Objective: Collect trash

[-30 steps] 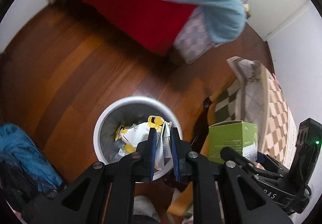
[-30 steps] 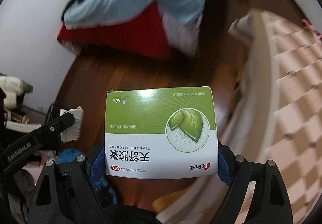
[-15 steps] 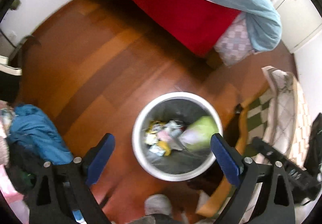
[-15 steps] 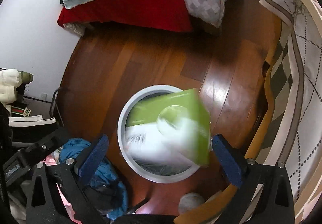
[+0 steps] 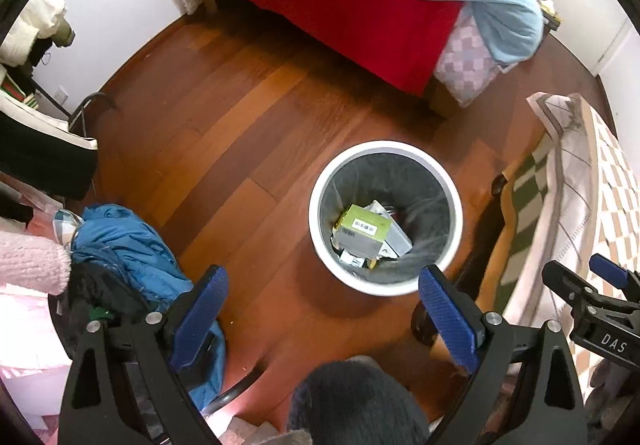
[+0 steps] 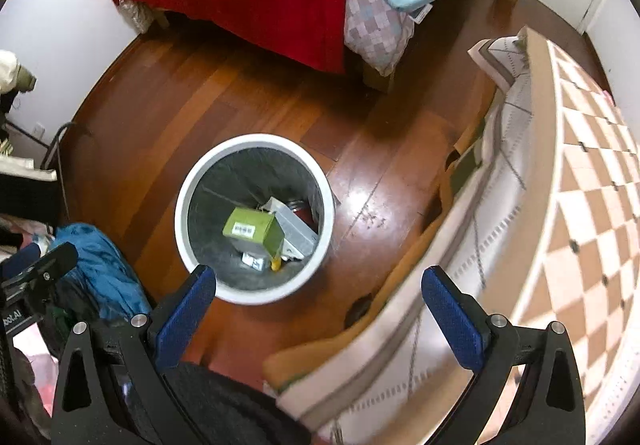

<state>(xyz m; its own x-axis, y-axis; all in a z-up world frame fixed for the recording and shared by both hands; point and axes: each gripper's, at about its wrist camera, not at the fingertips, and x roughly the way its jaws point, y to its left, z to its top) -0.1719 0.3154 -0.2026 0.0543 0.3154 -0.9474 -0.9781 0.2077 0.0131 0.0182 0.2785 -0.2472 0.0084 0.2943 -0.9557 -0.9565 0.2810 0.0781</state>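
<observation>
Bedroom, reddish wood floor (image 5: pixel 224 133). Green-white cardboard box (image 5: pixel 362 225) lies inside round white trash bin (image 5: pixel 320 181), on other scraps. My left gripper (image 5: pixel 322 309) and right gripper (image 6: pixel 318 307) spread wide, empty, poised above bin, free for next pick.

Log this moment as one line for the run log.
stage: drop done | left gripper: open, empty | right gripper: open, empty | green box: in bin, on other trash | bin: upright on floor
</observation>
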